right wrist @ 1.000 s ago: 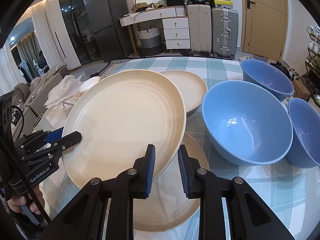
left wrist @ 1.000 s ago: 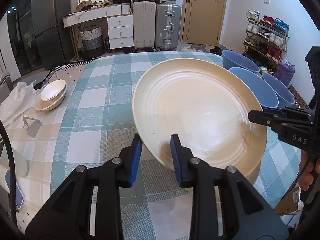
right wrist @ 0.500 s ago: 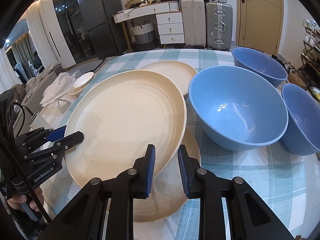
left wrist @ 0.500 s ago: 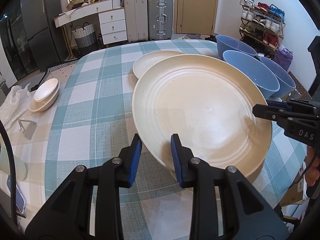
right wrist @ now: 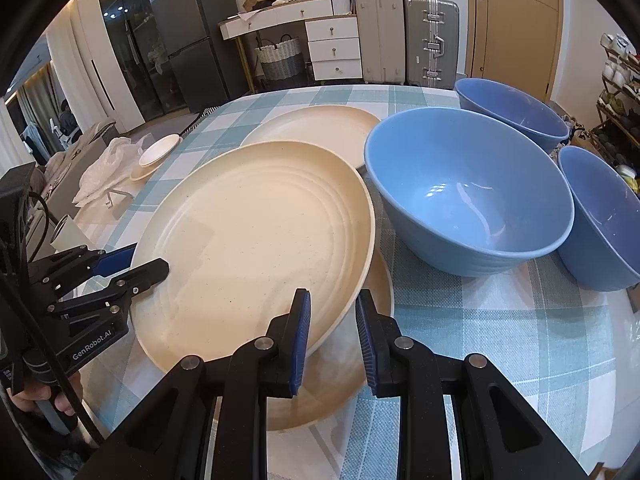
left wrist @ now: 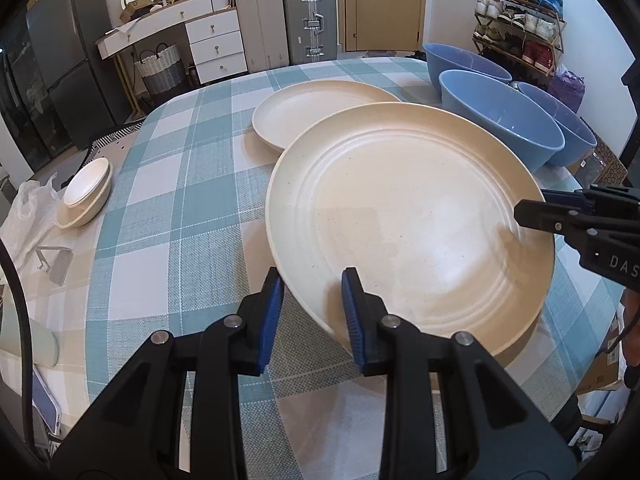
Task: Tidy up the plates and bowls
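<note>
Large cream plate [left wrist: 408,220] held off the checked tablecloth [left wrist: 168,216], tilted, directly above a second cream plate [right wrist: 352,364] lying near the table's near edge. Left gripper [left wrist: 312,312] straddles the plate's rim, blue pads either side — contact can't be told. Right gripper [right wrist: 332,332] likewise straddles the opposite rim, fingers narrowly apart; grip can't be confirmed. A third cream plate [left wrist: 320,112] lies flat toward the far edge. Three blue bowls — nearest bowl [right wrist: 468,188], far bowl [right wrist: 512,112], right-hand bowl [right wrist: 600,216] — cluster along the right edge. Small white dishes [left wrist: 84,192] stacked at the left edge.
</note>
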Motion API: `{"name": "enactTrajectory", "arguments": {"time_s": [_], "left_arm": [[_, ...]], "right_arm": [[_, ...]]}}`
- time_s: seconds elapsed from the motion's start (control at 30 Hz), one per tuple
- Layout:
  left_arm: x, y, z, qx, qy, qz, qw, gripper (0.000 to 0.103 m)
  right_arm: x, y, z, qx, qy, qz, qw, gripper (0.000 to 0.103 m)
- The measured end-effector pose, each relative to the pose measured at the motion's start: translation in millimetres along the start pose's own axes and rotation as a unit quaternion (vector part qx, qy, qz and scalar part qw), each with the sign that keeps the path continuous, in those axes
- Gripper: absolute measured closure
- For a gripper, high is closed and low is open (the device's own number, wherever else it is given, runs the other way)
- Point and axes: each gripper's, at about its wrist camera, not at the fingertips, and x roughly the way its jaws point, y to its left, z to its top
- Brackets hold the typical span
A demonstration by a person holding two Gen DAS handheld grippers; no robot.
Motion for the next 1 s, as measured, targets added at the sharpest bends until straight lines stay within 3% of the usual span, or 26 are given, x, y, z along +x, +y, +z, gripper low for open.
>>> {"name": "enactTrajectory", "arguments": {"time_s": [1.0], "left_arm": [[17.0, -15.1, -12.7, 0.049, 0.033, -0.001, 0.9983, 0.074]], "right_arm": [[13.7, 0.0, -22.7, -0.01, 0.026, -0.039, 0.999, 0.079]]}}
